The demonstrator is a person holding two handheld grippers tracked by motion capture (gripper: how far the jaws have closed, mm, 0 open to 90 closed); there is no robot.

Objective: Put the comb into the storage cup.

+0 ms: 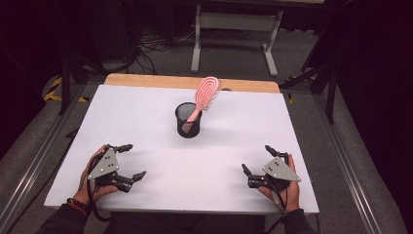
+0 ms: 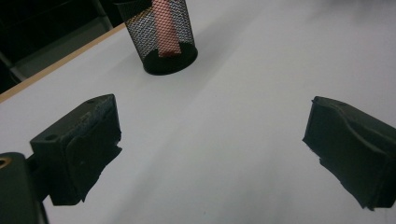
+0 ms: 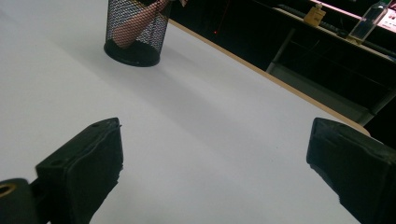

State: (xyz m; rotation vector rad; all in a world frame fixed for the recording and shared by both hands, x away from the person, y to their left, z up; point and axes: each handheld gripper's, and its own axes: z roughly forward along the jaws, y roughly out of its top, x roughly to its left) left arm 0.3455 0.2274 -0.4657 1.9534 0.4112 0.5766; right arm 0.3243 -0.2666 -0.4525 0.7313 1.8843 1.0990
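Both my grippers, left [image 1: 130, 160] and right [image 1: 256, 158], jaws apart, empty, resting near table [image 1: 146, 112] edge. Brush [image 1: 203, 97] handle-down in cup [image 1: 188, 120], ahead between them, head leaning right; neither clearly nearer.

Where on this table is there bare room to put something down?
Nearly everywhere: the white table lies bare between the left gripper and right gripper, and on both sides of the mesh cup. Only the cup, holding a pink hairbrush, takes space.
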